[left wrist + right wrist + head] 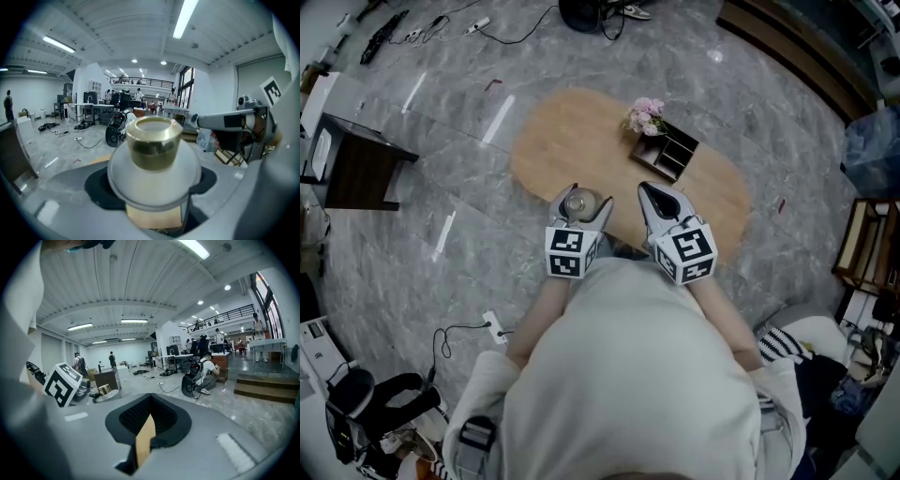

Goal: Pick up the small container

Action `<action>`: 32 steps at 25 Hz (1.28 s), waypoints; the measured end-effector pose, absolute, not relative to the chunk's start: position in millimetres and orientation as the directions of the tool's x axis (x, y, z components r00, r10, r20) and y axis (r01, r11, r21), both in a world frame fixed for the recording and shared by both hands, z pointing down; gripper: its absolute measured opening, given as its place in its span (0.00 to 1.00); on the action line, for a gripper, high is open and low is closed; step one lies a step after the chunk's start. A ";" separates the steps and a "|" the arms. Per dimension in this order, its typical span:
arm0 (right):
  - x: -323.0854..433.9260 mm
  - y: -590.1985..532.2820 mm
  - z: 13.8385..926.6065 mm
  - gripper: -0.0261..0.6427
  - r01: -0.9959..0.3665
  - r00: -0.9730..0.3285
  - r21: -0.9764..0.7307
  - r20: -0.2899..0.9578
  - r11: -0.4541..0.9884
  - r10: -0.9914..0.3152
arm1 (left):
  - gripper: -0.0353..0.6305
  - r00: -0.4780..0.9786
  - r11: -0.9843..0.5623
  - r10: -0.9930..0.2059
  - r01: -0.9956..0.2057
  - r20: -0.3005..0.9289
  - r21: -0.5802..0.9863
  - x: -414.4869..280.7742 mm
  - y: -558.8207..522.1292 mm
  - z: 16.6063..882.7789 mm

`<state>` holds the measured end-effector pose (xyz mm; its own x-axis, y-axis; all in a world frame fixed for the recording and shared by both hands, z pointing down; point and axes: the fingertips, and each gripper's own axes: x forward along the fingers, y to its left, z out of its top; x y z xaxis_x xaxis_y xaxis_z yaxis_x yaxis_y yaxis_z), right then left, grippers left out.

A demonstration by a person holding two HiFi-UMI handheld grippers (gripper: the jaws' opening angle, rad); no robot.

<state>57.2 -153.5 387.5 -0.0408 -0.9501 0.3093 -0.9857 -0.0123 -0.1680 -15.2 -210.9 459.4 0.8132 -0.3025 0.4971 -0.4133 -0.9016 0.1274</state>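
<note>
The small container (578, 202), a round white jar with a gold lid, sits between the jaws of my left gripper (580, 196), which is shut on it above the near edge of the oval wooden table (562, 141). In the left gripper view the container (153, 143) fills the middle, upright, with the gripper (154, 197) pressed on its white body from both sides. My right gripper (661, 192) hovers beside it to the right, shut and holding nothing. The right gripper view shows that gripper (149, 427) with only a thin slit of table between its jaws.
A dark divided organiser box (667, 152) with pink flowers (645, 115) stands at the table's far side. A dark side table (356, 169) is on the floor to the left, a wooden shelf (867, 246) to the right. Cables (455, 333) lie on the grey floor.
</note>
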 end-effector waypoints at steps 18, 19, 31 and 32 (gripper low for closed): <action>58.7 -154.6 395.8 0.03 -0.988 -0.053 -0.155 0.328 0.001 -0.943 | 0.56 0.821 -0.905 -0.304 -0.407 0.482 0.122 -22.2 -207.7 452.5; 59.3 -154.5 396.5 0.03 -0.988 -0.051 -0.156 0.329 -0.001 -0.943 | 0.56 0.822 -0.906 -0.304 -0.406 0.481 0.122 -21.5 -207.7 452.7; 60.2 -156.0 395.7 0.03 -0.987 -0.044 -0.159 0.324 -0.008 -0.945 | 0.56 0.824 -0.910 -0.294 -0.397 0.484 0.122 -20.1 -210.1 453.5; 59.9 -156.6 395.8 0.04 -0.987 -0.044 -0.158 0.324 -0.008 -0.945 | 0.56 0.824 -0.910 -0.293 -0.396 0.484 0.123 -20.0 -210.8 454.1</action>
